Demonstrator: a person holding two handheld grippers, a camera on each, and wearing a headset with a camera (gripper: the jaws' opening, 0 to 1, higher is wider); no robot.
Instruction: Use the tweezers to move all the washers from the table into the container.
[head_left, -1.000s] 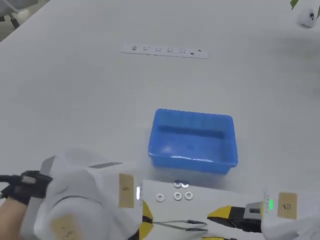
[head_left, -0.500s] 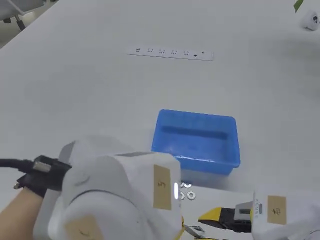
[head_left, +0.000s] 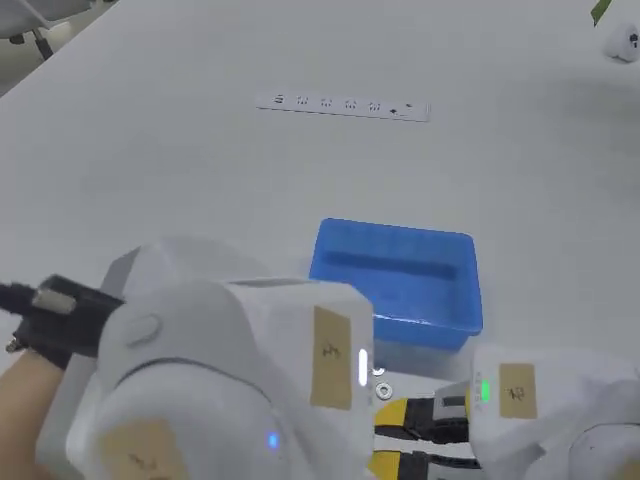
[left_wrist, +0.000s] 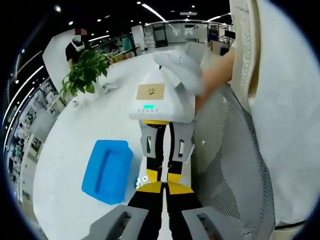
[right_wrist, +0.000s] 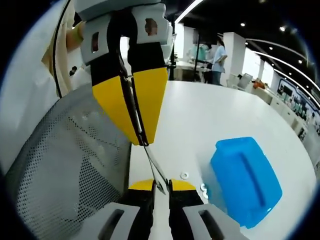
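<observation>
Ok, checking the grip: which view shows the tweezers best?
Right gripper view: the tweezers run plainly from the left gripper's shut yellow jaws to the right gripper. Head view: gripper bodies cover that spot. Left gripper view: too thin to tell.

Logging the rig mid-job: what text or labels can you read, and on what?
No legible text.
Tan sticker on the right tool's housing: one handwritten mark, too blurred to read.
Print under its green light: also blurred.
Tan sticker on the left tool: unreadable.
Power strip markings: too small to read.
</observation>
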